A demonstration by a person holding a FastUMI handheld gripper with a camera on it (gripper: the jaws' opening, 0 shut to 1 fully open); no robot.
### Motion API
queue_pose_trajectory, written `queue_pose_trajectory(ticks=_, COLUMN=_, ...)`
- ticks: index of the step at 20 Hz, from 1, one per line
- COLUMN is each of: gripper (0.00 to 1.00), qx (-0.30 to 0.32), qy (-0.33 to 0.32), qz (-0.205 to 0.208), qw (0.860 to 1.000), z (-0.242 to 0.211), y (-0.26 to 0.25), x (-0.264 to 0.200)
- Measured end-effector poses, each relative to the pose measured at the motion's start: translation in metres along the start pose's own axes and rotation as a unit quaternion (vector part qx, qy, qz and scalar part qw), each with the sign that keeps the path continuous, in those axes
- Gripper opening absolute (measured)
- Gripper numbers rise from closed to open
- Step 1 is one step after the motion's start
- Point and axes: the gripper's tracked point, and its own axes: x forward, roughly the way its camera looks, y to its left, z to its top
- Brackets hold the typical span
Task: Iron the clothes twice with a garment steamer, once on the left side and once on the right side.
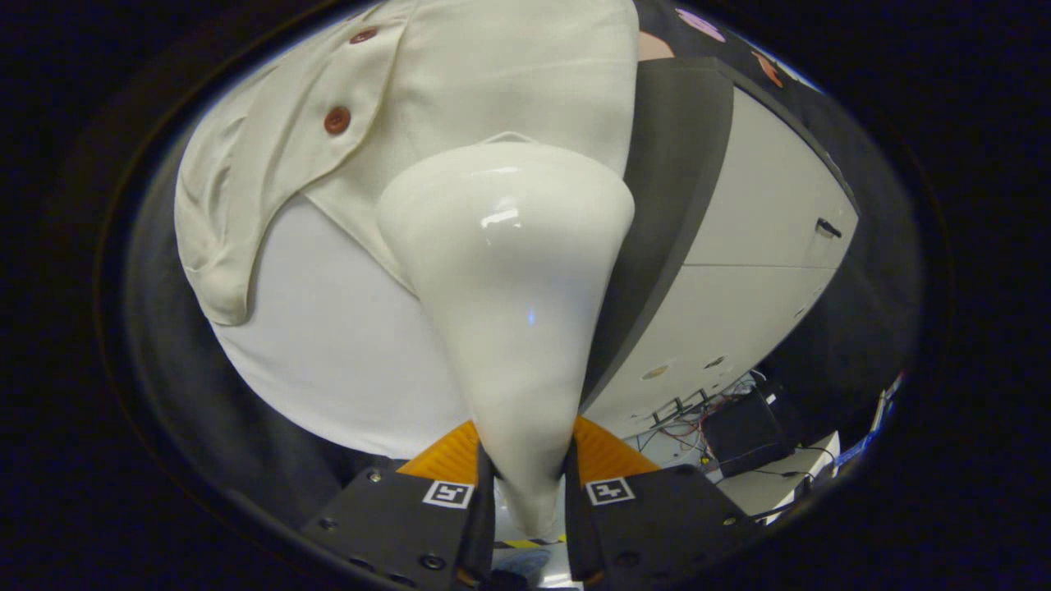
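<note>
I had the steamer (pixel 509 271) clamped in my gripper (pixel 530 480), both fingers pressed against its narrow handle end, one on each side. From there the glossy white body ran straight ahead of the fingers and flared out into a wide head. That head sat up against the shirt (pixel 460 90), on the cream fabric just right of the button placket; I could not tell whether it actually touched the cloth or stood a hair off it.

The shirt hung in front of a white panel (pixel 328 328). Its front flap curled open to the left of the steamer, and two reddish-brown buttons (pixel 337 120) showed on that flap, one above the other, well clear of the head. The loose hem of the flap drooped down over the white panel.

Right of the shirt, a dark board (pixel 669 189) ran down alongside the steamer's body, and beyond that stood a pale cabinet (pixel 764 246) with a small dark handle on its front. Down past the cabinet, off to the right of my fingers, a tangle of wires (pixel 698 410) and a black box (pixel 743 431) lay on the floor.
</note>
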Motion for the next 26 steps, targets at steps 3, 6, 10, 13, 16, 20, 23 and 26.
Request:
queue_pose_trajectory(ticks=3, gripper=0.36, qx=-0.002, qy=0.015, qz=0.007, qw=1.000, z=-0.020, y=-0.006, x=-0.004)
queue_pose_trajectory(ticks=6, gripper=0.36, qx=-0.001, qy=0.026, qz=0.019, qw=0.999, z=-0.041, y=-0.014, x=-0.017)
queue_pose_trajectory(ticks=10, gripper=0.36, qx=-0.012, qy=0.012, qz=0.033, qw=0.999, z=-0.056, y=-0.021, x=-0.064)
queue_pose_trajectory(ticks=13, gripper=0.36, qx=-0.010, qy=-0.017, qz=0.042, qw=0.999, z=-0.052, y=-0.024, x=-0.109)
queue_pose_trajectory(ticks=16, gripper=0.36, qx=-0.022, qy=-0.059, qz=0.049, qw=0.997, z=-0.041, y=-0.023, x=-0.163)
queue_pose_trajectory(ticks=20, gripper=0.35, qx=-0.035, qy=-0.101, qz=0.060, qw=0.992, z=-0.033, y=-0.020, x=-0.222)
queue_pose_trajectory(ticks=23, gripper=0.35, qx=-0.040, qy=-0.129, qz=0.071, qw=0.988, z=-0.019, y=-0.020, x=-0.266)
queue_pose_trajectory(ticks=26, gripper=0.35, qx=-0.043, qy=-0.156, qz=0.091, qw=0.983, z=0.002, y=-0.020, x=-0.307)
